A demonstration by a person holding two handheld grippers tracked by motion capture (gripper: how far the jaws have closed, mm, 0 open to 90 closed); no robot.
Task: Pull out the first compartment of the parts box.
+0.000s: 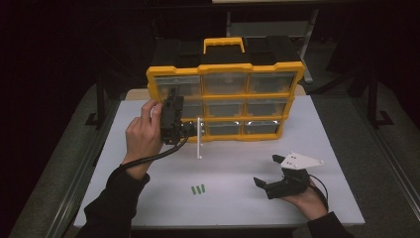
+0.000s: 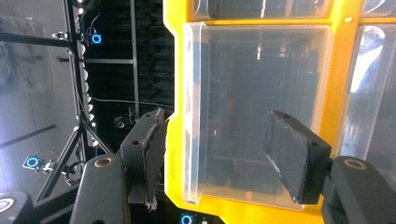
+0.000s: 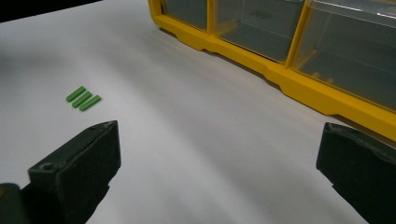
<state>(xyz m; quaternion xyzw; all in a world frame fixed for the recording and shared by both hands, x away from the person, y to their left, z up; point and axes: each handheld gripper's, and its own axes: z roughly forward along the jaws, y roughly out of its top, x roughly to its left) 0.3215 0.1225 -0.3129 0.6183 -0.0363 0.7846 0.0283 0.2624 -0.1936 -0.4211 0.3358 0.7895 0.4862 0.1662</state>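
Yellow organizer [image 1: 225, 101] stands upright at the 12 o'clock edge of the white table [image 1: 148, 198], three by three clear drawers facing us.

Left gripper [image 1: 185, 130] is up against the cabinet's lower left, near 10 o'clock from table centre. A clear drawer [image 1: 200, 139] sticks out toward us there, seen edge-on from the high view. In the left gripper view the jaws straddle that drawer's [image 2: 243, 116] side edge: one pad [image 2: 149, 154] outside the frame, the other [image 2: 292, 156] in front of the clear face. They stand half spread. We see no pad pressing on plastic, so we read no grip yet.

Right gripper [image 1: 265, 171] lies low in the hand at 4 o'clock, jaws wide apart and holding nothing; its own view looks across bare table between the pads.

Three green sticks [image 1: 198, 189] lie side by side at 6 o'clock, well apart from both grippers, untouched [image 3: 83, 98].

Our judgement of progress: early. The drawer looks pulled out, or partly so. Left to do, as we read it: lift the sticks, drop them into the drawer, push it shut. The drawer's inside is too unclear to say whether it holds anything.
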